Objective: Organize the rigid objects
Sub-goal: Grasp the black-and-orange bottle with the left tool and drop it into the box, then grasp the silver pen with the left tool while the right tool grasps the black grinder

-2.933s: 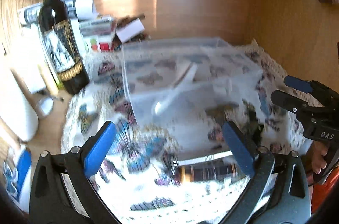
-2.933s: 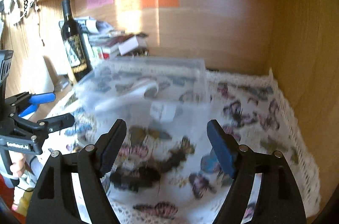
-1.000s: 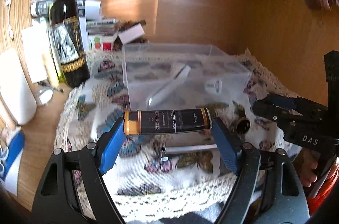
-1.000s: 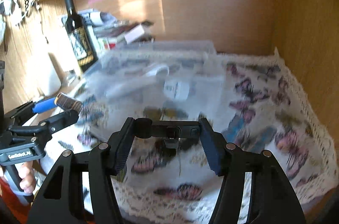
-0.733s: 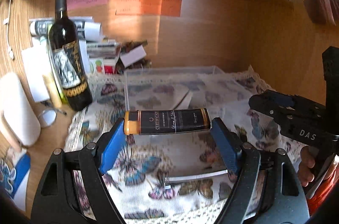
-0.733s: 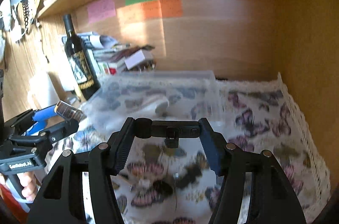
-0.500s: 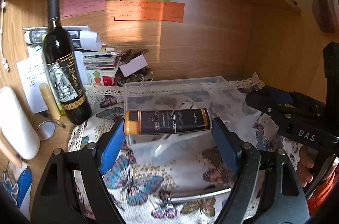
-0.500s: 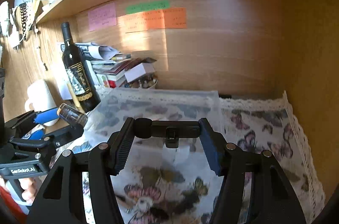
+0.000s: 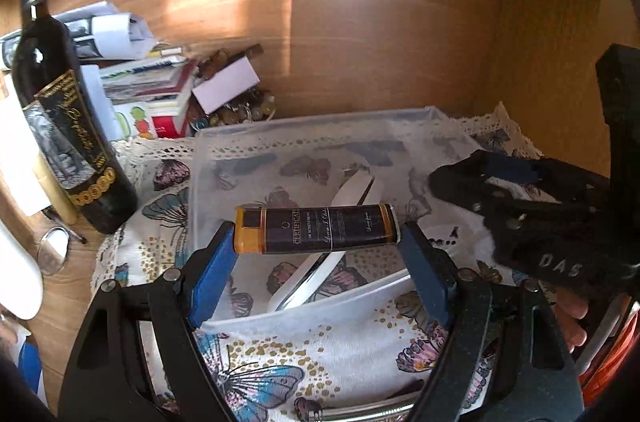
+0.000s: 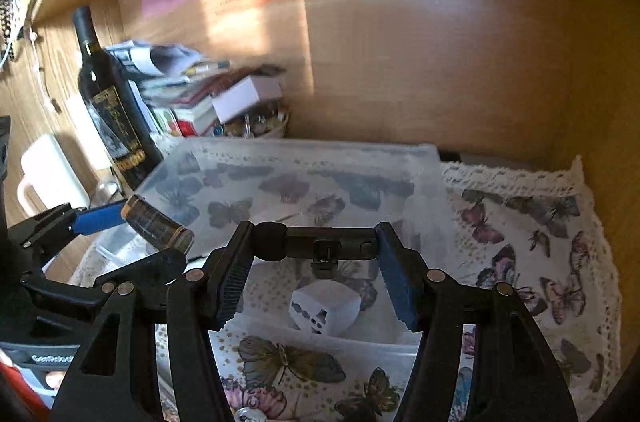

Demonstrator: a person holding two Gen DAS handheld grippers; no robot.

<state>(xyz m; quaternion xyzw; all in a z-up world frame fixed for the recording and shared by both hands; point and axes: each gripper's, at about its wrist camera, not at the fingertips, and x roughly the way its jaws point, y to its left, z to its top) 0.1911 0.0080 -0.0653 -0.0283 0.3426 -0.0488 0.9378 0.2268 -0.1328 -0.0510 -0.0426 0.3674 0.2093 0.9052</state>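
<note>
Both grippers have lifted their loads off the butterfly cloth: the left gripper [image 9: 316, 254] carries the dark tube [image 9: 316, 229], the right gripper [image 10: 316, 270] the black bar [image 10: 316, 246], over the clear bin [image 9: 320, 312].

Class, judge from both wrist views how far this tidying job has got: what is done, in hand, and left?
Done: a white die and a white-handled tool lie in the clear bin.
In hand: the left claw holds a dark tube above the bin; the right claw holds a black bar.
Left: a metal rod lies on the butterfly cloth.
</note>
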